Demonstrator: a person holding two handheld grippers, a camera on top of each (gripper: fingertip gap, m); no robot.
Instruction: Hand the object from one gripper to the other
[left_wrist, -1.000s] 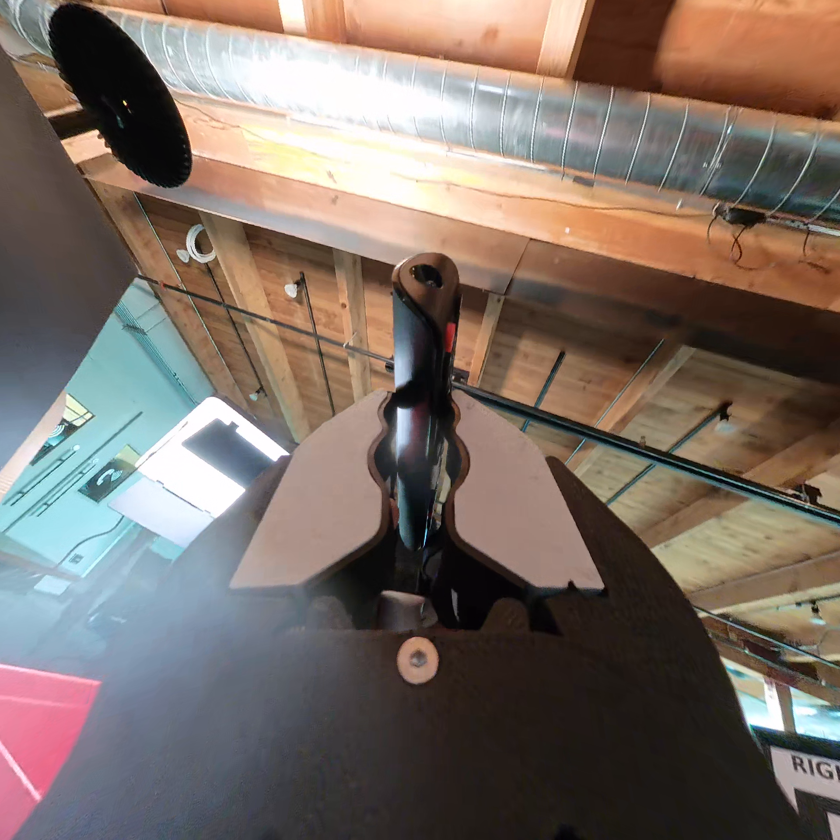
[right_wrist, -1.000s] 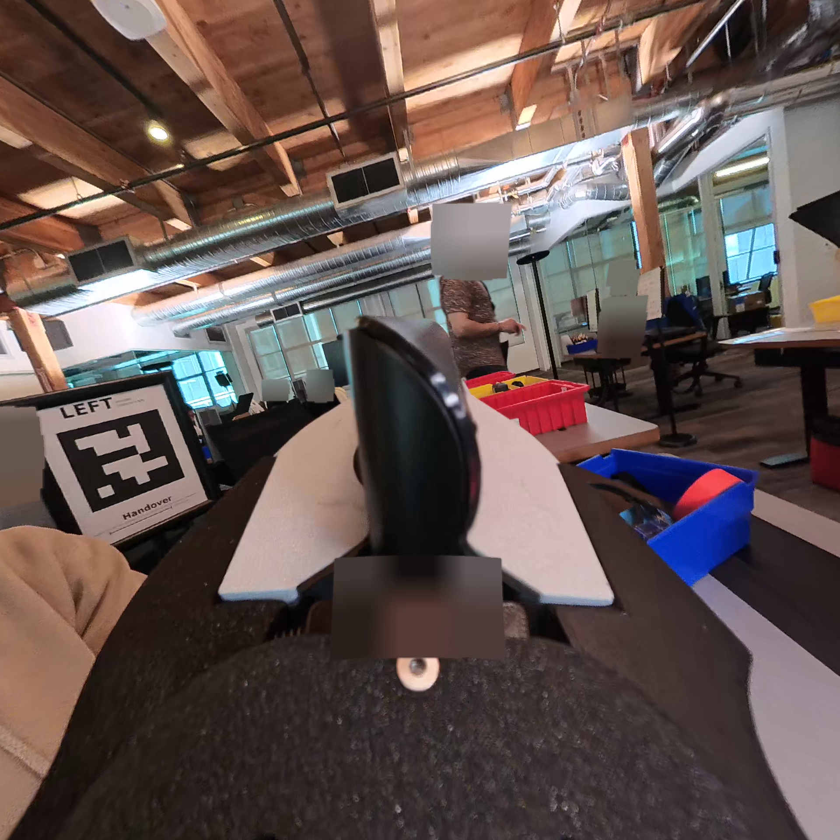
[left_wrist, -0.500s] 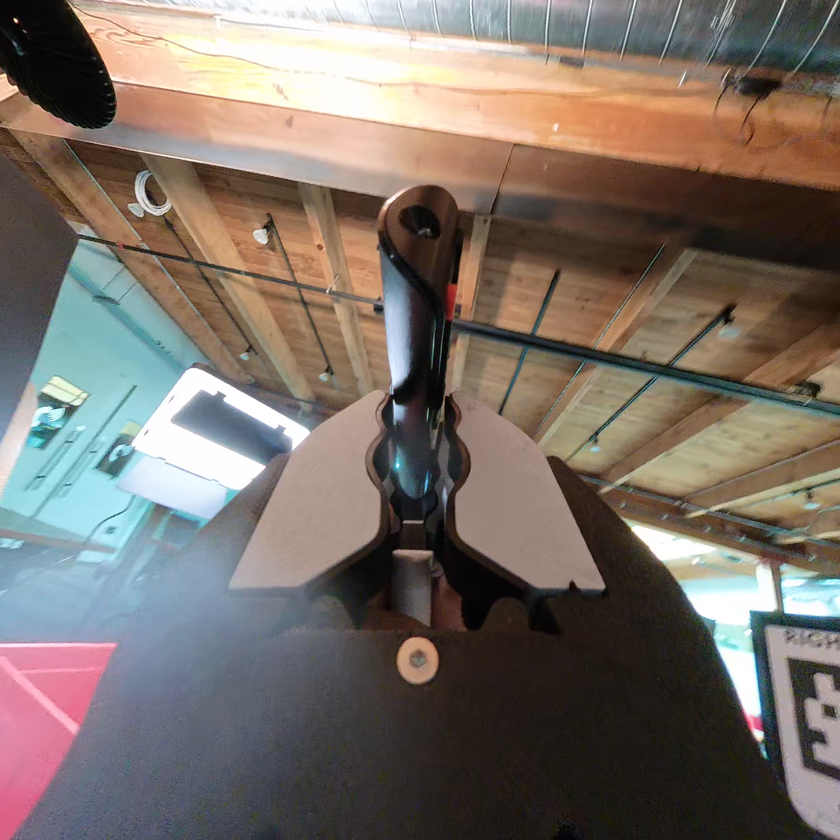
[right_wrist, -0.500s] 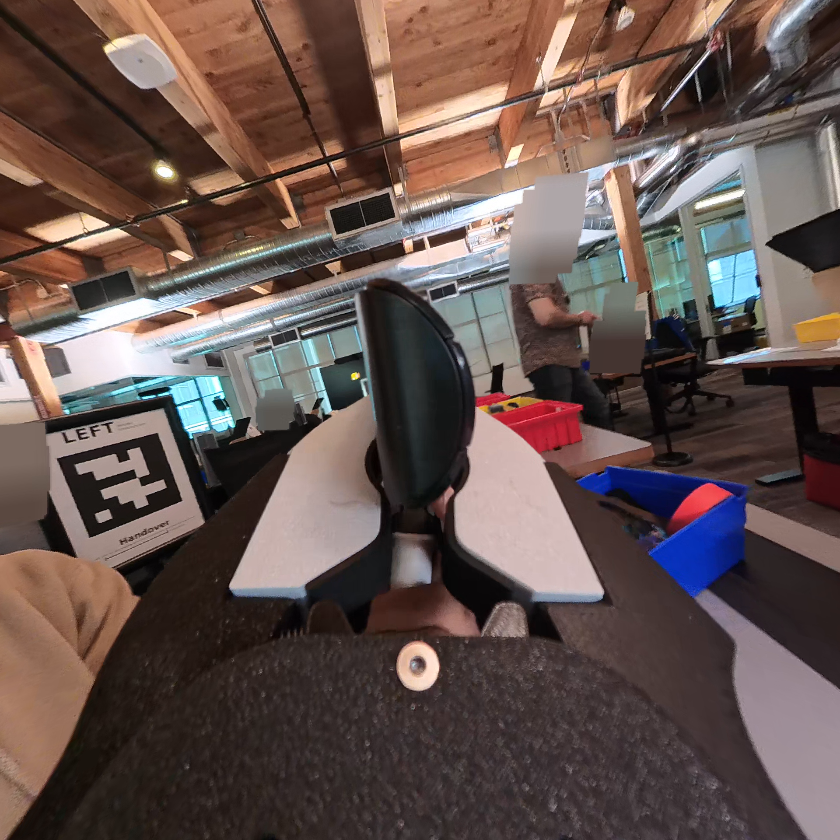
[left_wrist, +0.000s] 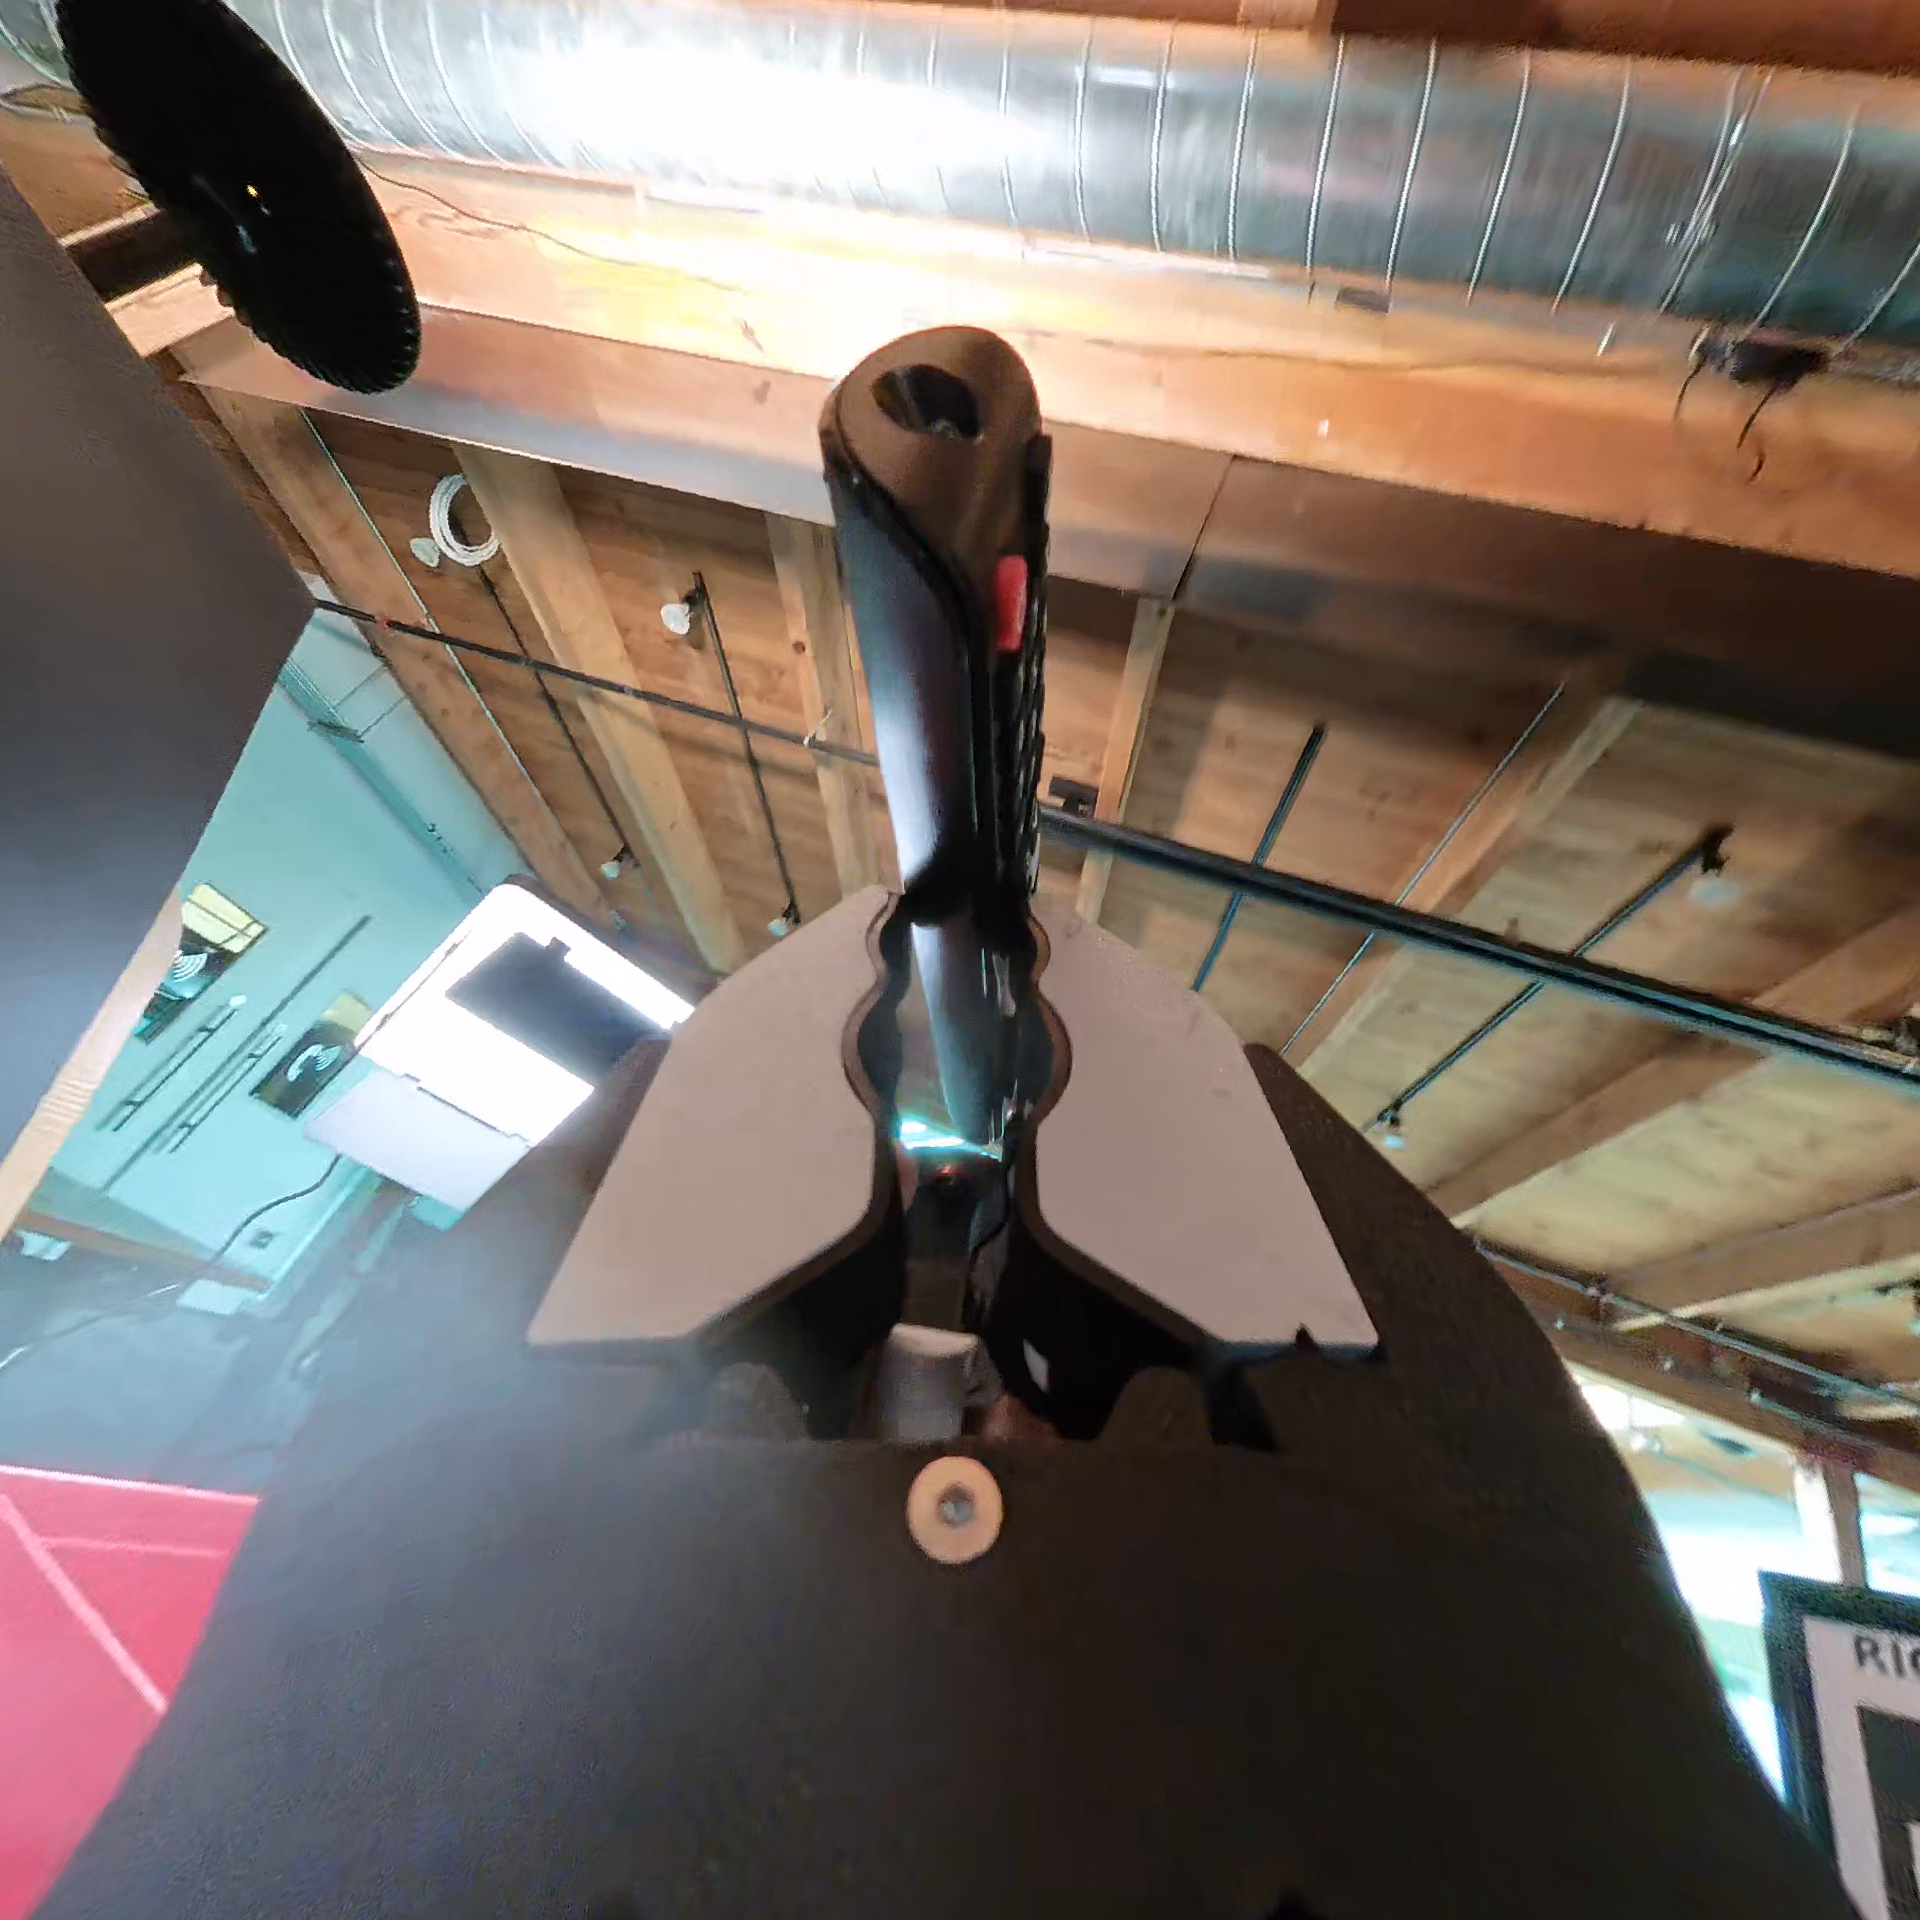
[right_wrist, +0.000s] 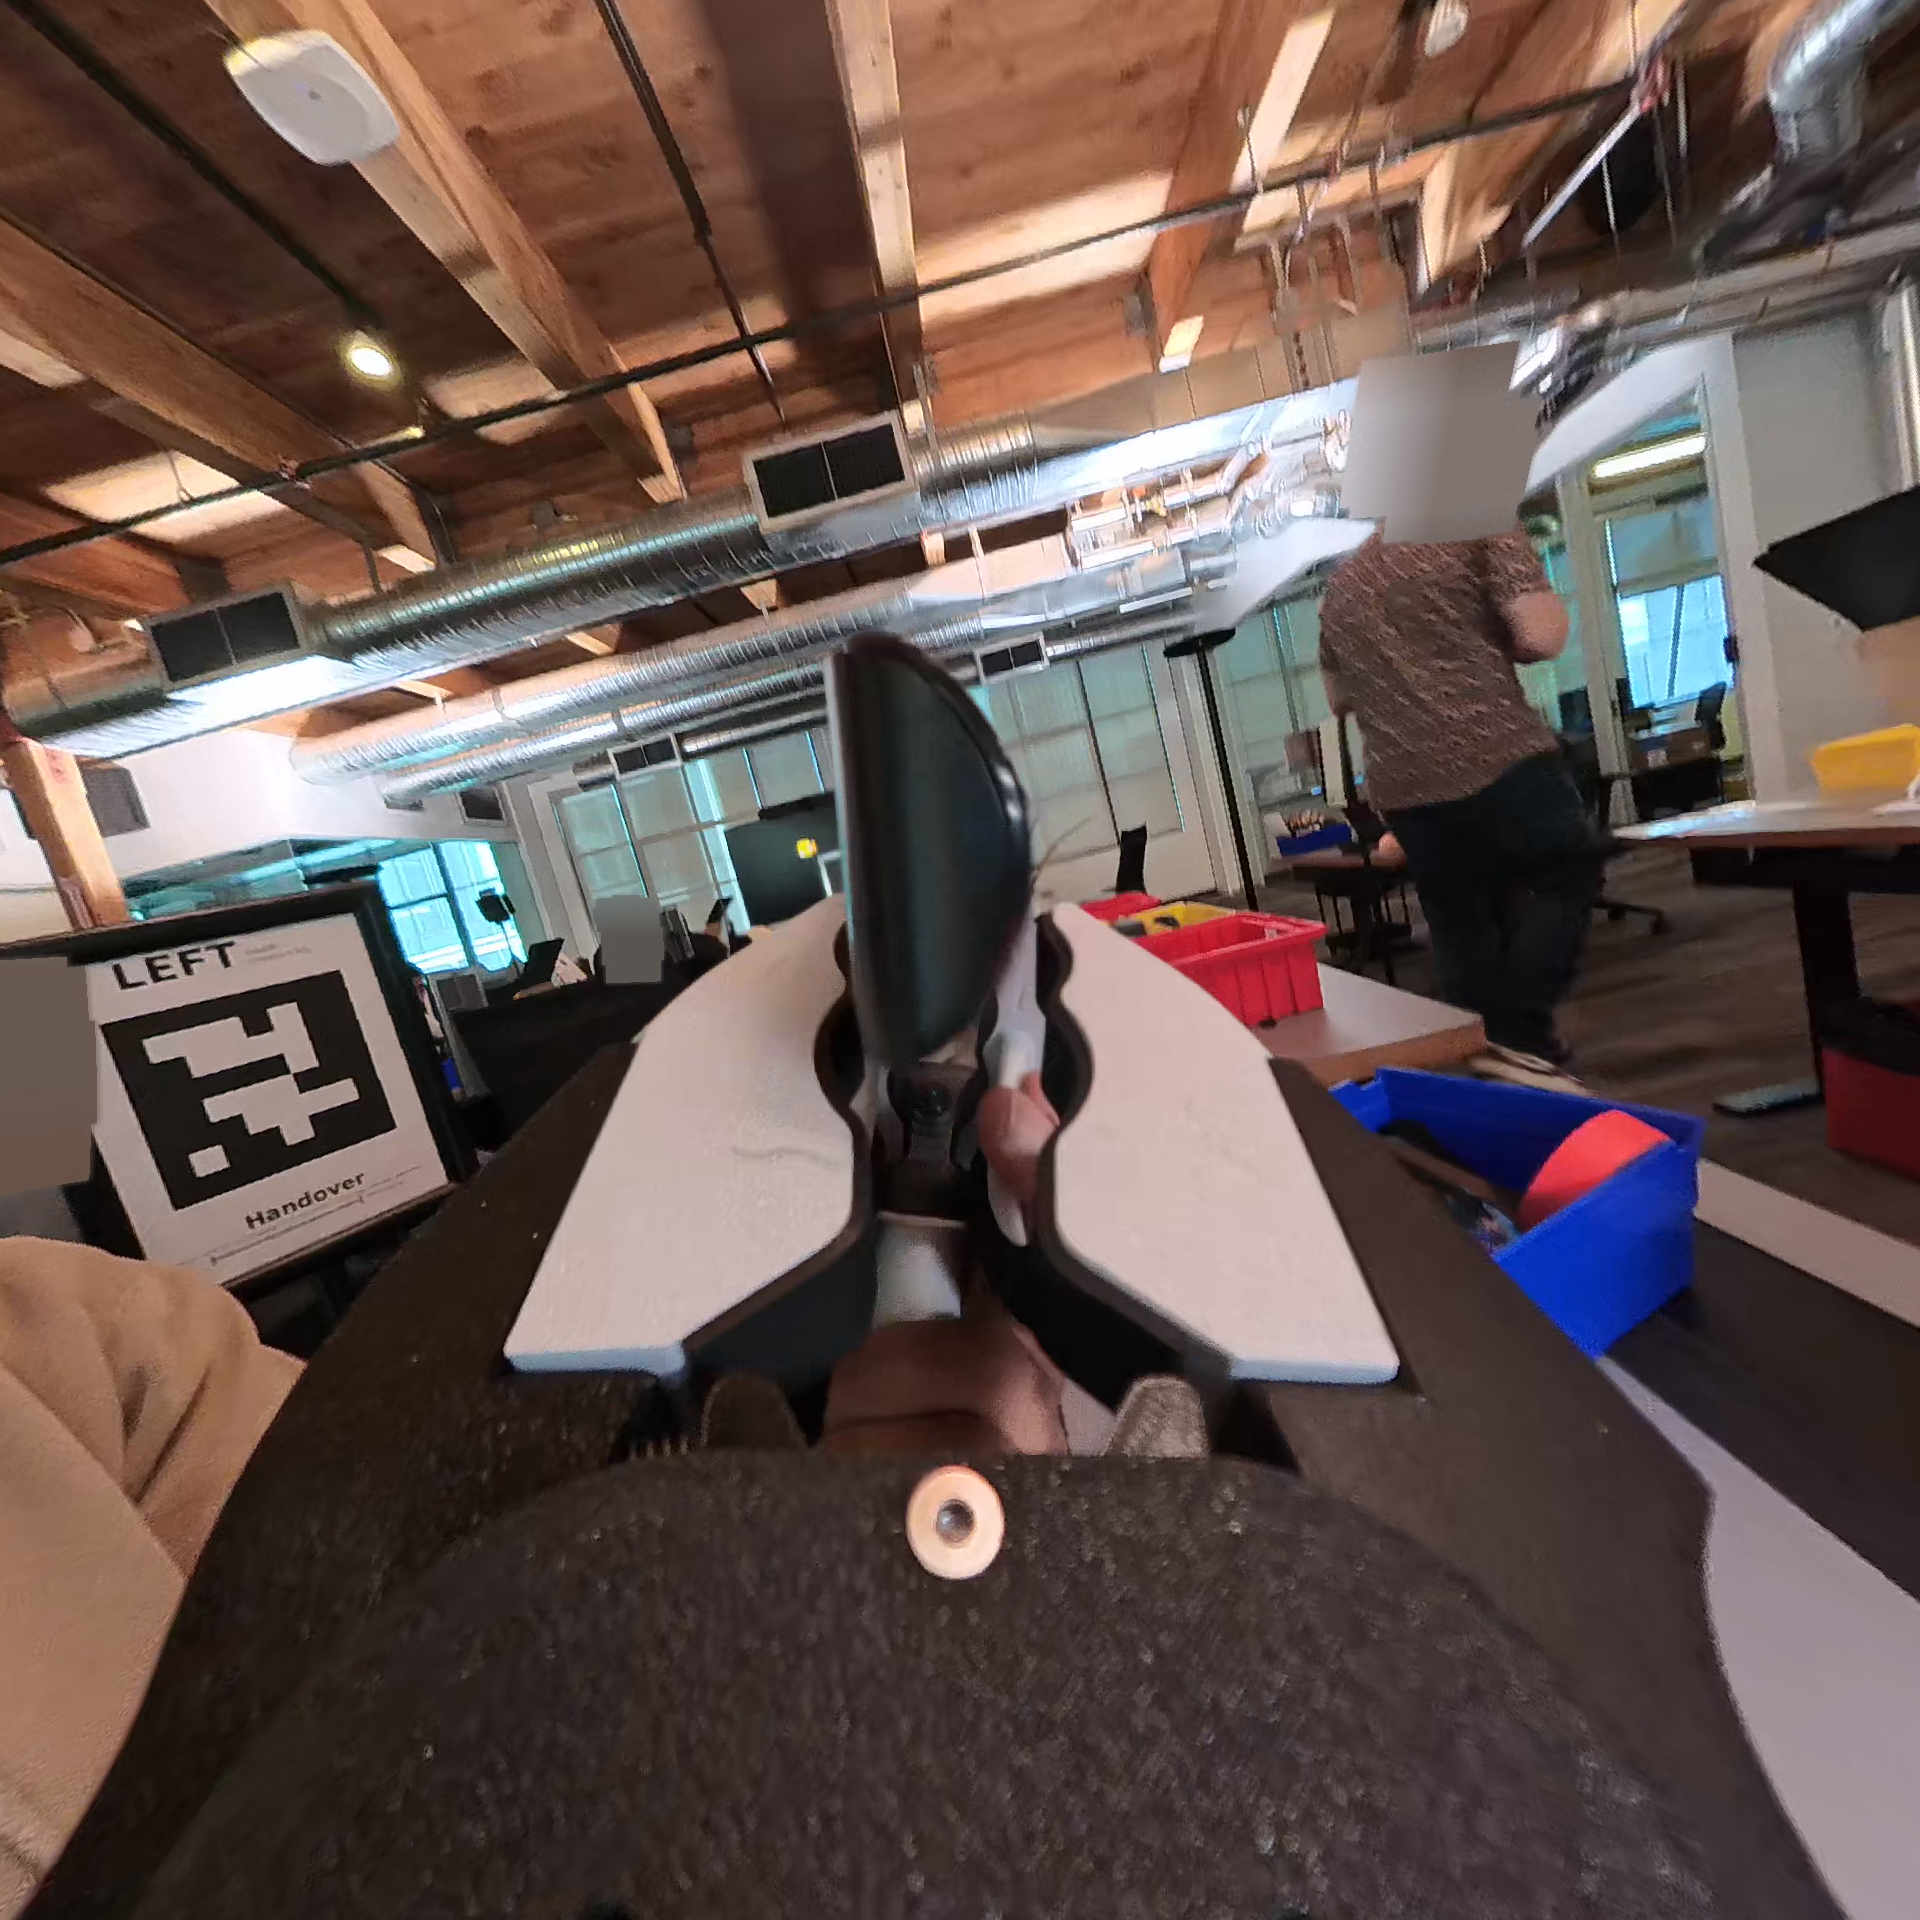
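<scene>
The remote (left_wrist: 940, 665) is a long, slim black bar. In the left wrist view it stands between the 2 fingers of the left gripper (left_wrist: 956, 935). Its long axis runs straight away from the camera, and its far end points up at a wooden beam (left_wrist: 1299, 416) and a silver duct (left_wrist: 1247, 135). The far end is rounded with a dark round hole in it. 1 broad face is smooth and glossy. The face turned to the right carries rows of small black buttons with 1 red button near the top. The near end sits deep between the fingers, whose wavy inner edges press on both sides, so the left tongs are clamped on the remote.

In the right wrist view the remote (right_wrist: 925, 862) shows strongly foreshortened, tipped forward and upward between the fingers of the right gripper (right_wrist: 951, 935). Here it looks like a dark half-round shape, flat on the left, curved on the right and dull black, with no buttons in sight. The left finger lies against its flat side. On the right side a thin white strip and a gap sit between it and the other finger, so I cannot tell whether these tongs are gripping it.

A marker board (right_wrist: 255, 1081) stands at the left. A blue bin (right_wrist: 1600, 1236) lies at the right on the table (right_wrist: 1870, 1714).
</scene>
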